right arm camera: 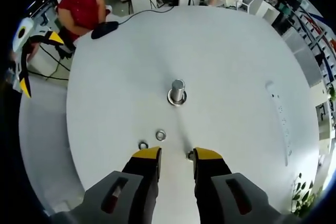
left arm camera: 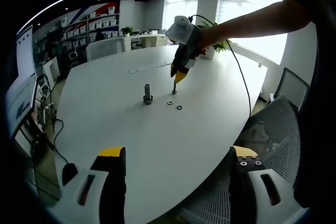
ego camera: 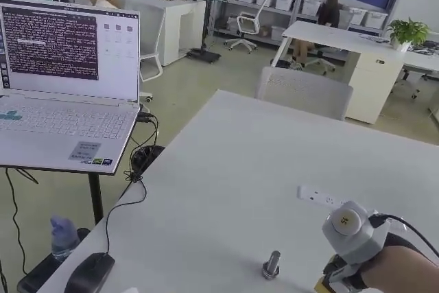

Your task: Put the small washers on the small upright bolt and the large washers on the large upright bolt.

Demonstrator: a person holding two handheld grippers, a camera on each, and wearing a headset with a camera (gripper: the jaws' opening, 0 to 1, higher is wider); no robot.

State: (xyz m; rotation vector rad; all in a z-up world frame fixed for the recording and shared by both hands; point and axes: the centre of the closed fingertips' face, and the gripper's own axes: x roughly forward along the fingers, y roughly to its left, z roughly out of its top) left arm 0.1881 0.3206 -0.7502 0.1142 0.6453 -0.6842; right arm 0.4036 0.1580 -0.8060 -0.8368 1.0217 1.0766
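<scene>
The large upright bolt (ego camera: 272,264) (left arm camera: 147,93) (right arm camera: 177,92) stands on the white table (ego camera: 226,169). The thin small bolt (left arm camera: 174,88) stands just to its right, and in the right gripper view it shows from above as a small metal spot (right arm camera: 189,155) beside my right gripper's inner fingertip. Two loose washers (left arm camera: 170,102) (left arm camera: 179,107) (right arm camera: 160,135) (right arm camera: 143,145) lie near the bolts. My right gripper (right arm camera: 177,157) (left arm camera: 181,69) (ego camera: 343,265) hangs right over the small bolt, its jaws a little apart with nothing seen between them. My left gripper (left arm camera: 178,156) (right arm camera: 37,61) is held wide open off the table's edge.
A white power strip (ego camera: 319,198) (right arm camera: 281,119) lies beyond the bolts. At the far left a laptop (ego camera: 68,101) sits on a stand, with a black mouse (ego camera: 89,272) (right arm camera: 105,29) and its cable on the table corner. A grey chair (ego camera: 302,90) stands at the far edge.
</scene>
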